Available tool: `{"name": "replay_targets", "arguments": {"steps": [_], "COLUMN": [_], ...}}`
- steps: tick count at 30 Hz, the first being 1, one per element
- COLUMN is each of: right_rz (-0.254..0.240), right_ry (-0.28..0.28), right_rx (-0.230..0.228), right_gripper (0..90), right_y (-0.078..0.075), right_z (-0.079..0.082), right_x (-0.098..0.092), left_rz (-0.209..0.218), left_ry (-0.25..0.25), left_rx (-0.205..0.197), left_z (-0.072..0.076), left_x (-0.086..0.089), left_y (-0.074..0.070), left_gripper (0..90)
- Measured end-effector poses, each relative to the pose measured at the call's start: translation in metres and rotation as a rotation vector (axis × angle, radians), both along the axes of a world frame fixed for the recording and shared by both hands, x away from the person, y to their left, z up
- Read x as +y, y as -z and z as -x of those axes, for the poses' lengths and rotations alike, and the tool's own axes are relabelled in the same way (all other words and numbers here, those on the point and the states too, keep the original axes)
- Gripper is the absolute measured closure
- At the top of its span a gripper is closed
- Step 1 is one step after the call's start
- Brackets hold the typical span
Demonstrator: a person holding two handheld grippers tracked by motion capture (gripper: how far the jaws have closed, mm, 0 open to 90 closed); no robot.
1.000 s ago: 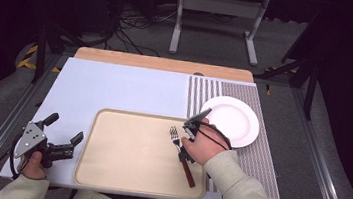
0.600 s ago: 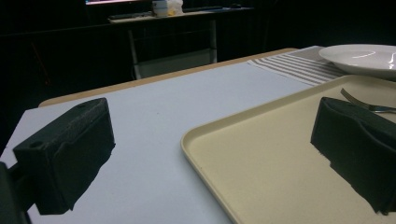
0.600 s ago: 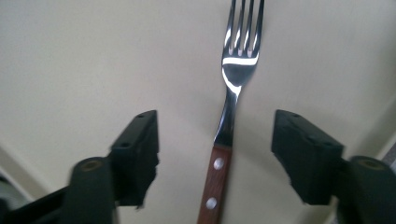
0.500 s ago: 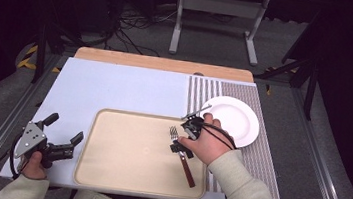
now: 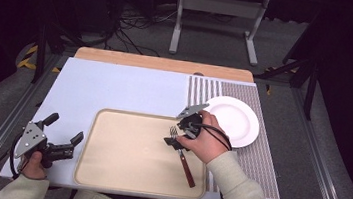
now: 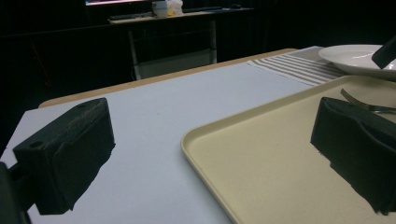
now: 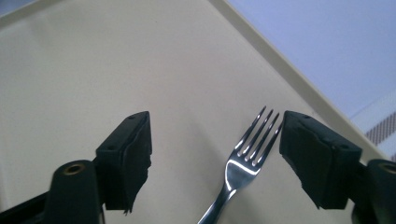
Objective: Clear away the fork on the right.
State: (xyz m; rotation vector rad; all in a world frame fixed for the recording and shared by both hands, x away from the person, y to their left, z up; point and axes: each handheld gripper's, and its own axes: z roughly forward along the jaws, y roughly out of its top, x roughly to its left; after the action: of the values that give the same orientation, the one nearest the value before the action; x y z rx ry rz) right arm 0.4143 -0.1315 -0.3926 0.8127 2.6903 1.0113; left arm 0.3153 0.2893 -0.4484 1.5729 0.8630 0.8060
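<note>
Task progress: judging by how things lie, the fork has been set on the tray and the grip on it let go; drawing the right gripper clear looks like what remains.
Left gripper (image 5: 63, 143): at the lower left of the high view, resting on the pale blue mat (image 5: 130, 89) just beside the tray's left edge. Its jaws stand wide apart with nothing between them, as the left gripper view shows.
Tray: the beige rectangular plastic tray (image 5: 121, 168) sits in the lower middle of the high view, on the surface, and carries nothing but the fork.
Fork: the silver metal fork with a dark brown handle (image 5: 184, 159) lies flat at the right side of the tray, tines toward the upper part of the frame, handle toward the lower right.
Right gripper (image 7: 215, 158): low over the fork's head, jaws well apart after first opening and then closing a little. In the right gripper view the tines (image 7: 259, 133) lie between the jaws, nearer the right-hand one; neither pad presses on them, so nothing is held.
Plate: the round white plate (image 5: 235, 120) stands on the striped grey placemat (image 5: 258, 159), right of centre, just beyond the right hand; it is empty.
</note>
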Motion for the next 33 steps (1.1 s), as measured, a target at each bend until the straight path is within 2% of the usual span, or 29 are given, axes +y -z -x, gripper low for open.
{"name": "replay_targets", "arguments": {"steps": [2,7,9,10,14,17,33], "right_rz": [-0.011,-0.026,-0.038,-0.038,-0.021,0.009,0.059], "right_ry": [-0.034,-0.107,-0.131,-0.131,-0.165,-0.163,-0.151], "right_rx": [-0.016,-0.101,-0.113,-0.113,-0.133,-0.146,-0.109], "right_gripper": [33.6,46.9,53.6,53.6,73.9,87.8,90.0], "right_y": [0.002,0.006,0.007,0.007,0.011,0.016,0.039], "right_z": [-0.003,-0.010,-0.012,-0.012,-0.017,-0.021,-0.032], "right_x": [0.001,0.007,0.009,0.009,0.014,0.016,0.016], "left_rz": [0.001,0.000,0.005,0.003,0.003,0.005,0.002], "left_ry": [0.000,0.001,0.001,0.002,0.005,0.004,0.003], "left_rx": [0.000,-0.002,-0.002,0.000,0.000,0.000,0.003], "left_z": [0.000,0.000,0.000,0.000,0.000,0.000,-0.001], "left_x": [0.000,0.000,0.000,0.000,0.001,0.001,0.002], "left_y": [0.000,0.000,0.000,0.000,-0.001,-0.001,0.000], "left_gripper": [0.1,0.1,0.1,0.1,0.1,0.1,0.1]}}
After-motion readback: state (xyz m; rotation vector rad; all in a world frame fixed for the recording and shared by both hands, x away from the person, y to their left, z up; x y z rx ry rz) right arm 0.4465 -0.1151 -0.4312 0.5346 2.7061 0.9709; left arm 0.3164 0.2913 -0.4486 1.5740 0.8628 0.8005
